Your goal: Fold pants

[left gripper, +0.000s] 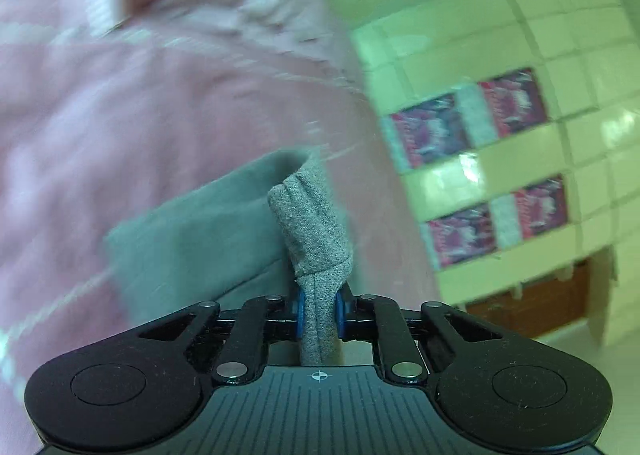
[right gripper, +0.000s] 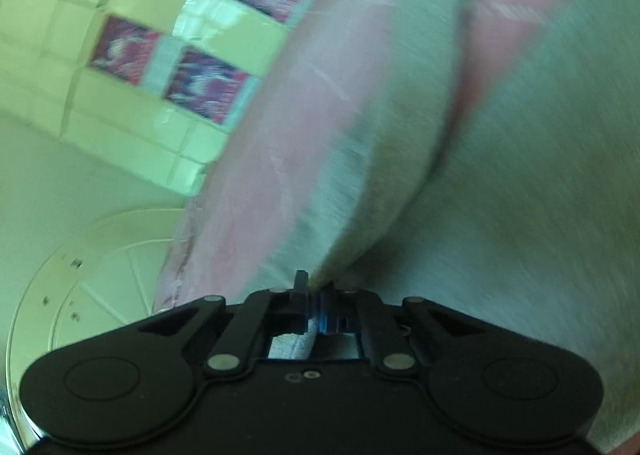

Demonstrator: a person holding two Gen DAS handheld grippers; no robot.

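The grey pants (left gripper: 312,223) are bunched between the blue pads of my left gripper (left gripper: 319,311), which is shut on a fold of the fabric. More grey cloth (left gripper: 192,231) trails off to the left over a pink bedspread (left gripper: 140,115). In the right wrist view my right gripper (right gripper: 318,315) is shut on an edge of the grey pants (right gripper: 500,195), whose cloth fills the right side, blurred by motion. Both hold the pants lifted.
A pink bedspread with pale stripes (right gripper: 280,135) lies under the pants. A tiled wall with red patterned tiles (left gripper: 472,123) stands behind. A round white ceiling fixture (right gripper: 92,275) shows at lower left in the right wrist view. A brown wooden piece (left gripper: 532,303) sits low on the right.
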